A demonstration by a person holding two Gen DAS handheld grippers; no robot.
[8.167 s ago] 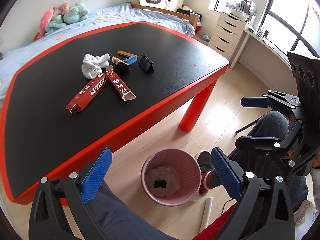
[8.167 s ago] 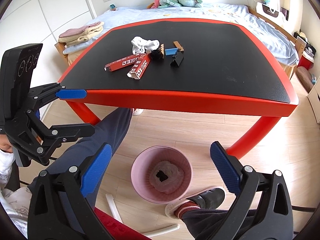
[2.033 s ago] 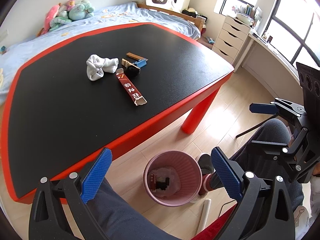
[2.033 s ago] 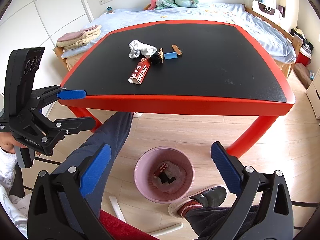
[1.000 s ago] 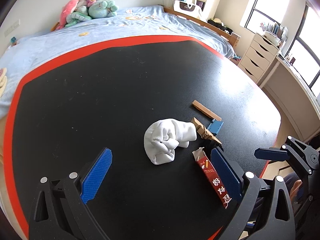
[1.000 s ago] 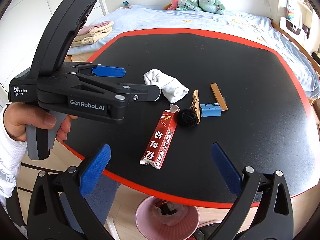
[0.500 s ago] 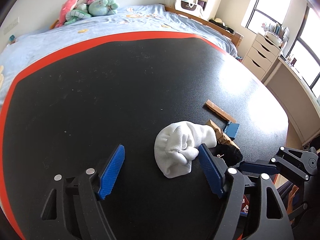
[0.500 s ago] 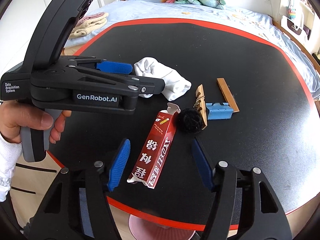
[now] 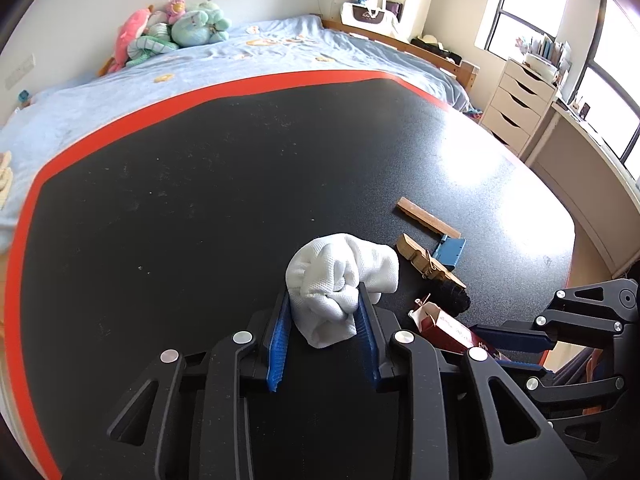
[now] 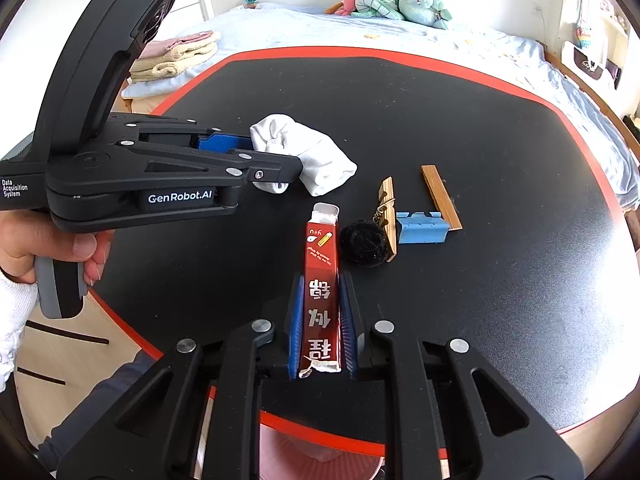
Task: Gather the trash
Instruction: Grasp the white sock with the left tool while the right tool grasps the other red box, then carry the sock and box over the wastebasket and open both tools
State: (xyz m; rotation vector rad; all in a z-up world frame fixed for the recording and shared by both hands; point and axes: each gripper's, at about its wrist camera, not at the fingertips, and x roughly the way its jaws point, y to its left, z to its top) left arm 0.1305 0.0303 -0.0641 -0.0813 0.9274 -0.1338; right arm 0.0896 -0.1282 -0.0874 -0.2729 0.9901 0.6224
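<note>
Near table [image 10: 520,128] front edge, right jaws clamp red carton [image 10: 321,300], left jaws closing on white cloth [image 9: 340,276].

Your left gripper [image 10: 276,170] is matte black with ribbed blue pads [image 9: 279,344], silver screws, white "GenRobot.AI" lettering and a grey handle; your sleeve [image 10: 12,320] is white

- A home bedroom: a wide bed with a pale blue printed cover [image 9: 224,68] runs along the far side of the black-topped, red-rimmed table [image 9: 200,184].
- Pink and mint-green plush toys [image 9: 172,28] are heaped at the bed's wall end.
- Folded cream and pink towels [image 10: 176,56] lie on the bed's other end.
- A white chest of drawers [image 9: 520,108] stands under a bright window [image 9: 524,4], past the bed's foot.
</note>
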